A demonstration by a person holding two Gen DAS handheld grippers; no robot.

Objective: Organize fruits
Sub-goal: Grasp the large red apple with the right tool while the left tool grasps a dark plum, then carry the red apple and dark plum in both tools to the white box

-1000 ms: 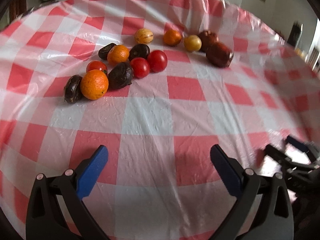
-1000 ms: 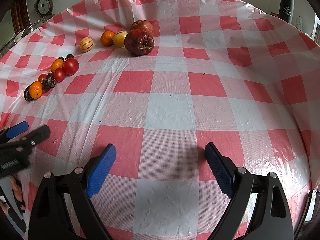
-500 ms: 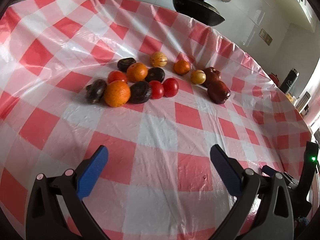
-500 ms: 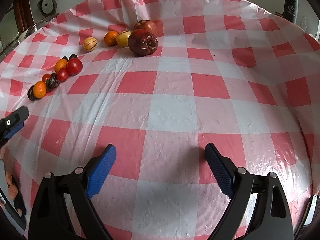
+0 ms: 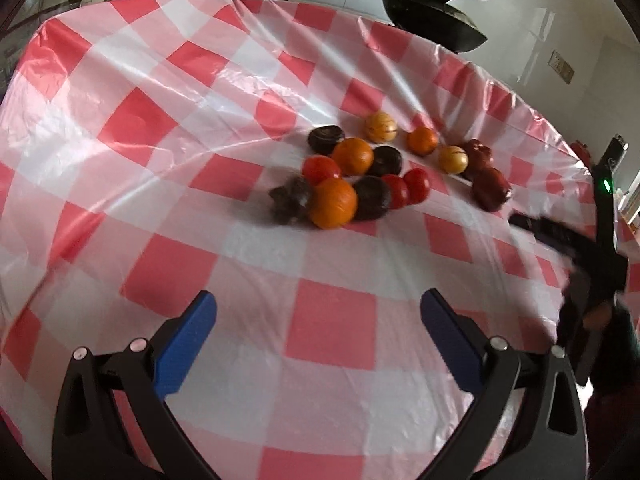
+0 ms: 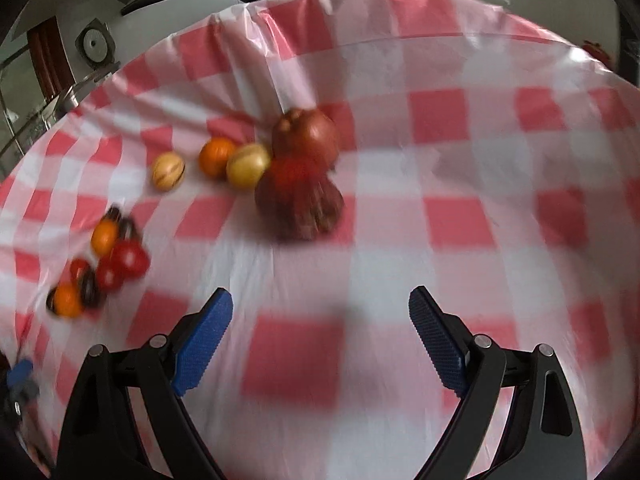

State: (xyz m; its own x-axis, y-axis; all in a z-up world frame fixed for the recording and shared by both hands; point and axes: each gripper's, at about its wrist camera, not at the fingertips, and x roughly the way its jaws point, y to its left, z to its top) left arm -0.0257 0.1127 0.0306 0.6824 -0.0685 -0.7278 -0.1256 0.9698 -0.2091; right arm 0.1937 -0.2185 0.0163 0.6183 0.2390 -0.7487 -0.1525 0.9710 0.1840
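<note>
Red and white checked plastic covers the table (image 5: pixel 328 328), and all the fruits lie on it in one loose band. In the left wrist view the long axis of this band runs from about 8 o'clock up to about 2 o'clock.

At the left end lies a dark wrinkled fruit (image 5: pixel 289 199), touching a big orange (image 5: pixel 333 203). Next to this orange is another dark fruit (image 5: pixel 372 197), then two red tomatoes (image 5: pixel 416 185) close together. Behind them are a third tomato (image 5: pixel 321 169), a second orange (image 5: pixel 353 155) and two more dark fruits. Further back stand a pale striped fruit (image 5: pixel 380 127), a small orange (image 5: pixel 422 140) and a yellow fruit (image 5: pixel 453 159). At the right end are two dark red pomegranates (image 5: pixel 490 188), touching each other; which way their crowns point is too blurred to tell.

Left gripper (image 5: pixel 318 330) hangs over bare cloth at 6 o'clock of the fruits, its jaws wide apart and holding nothing. Right gripper (image 6: pixel 320 330) is also spread wide and empty, with the nearer pomegranate (image 6: pixel 299 204) near 12 o'clock of it; this view is blurred. A black pan (image 5: pixel 434 28) sits beyond the far table edge.
</note>
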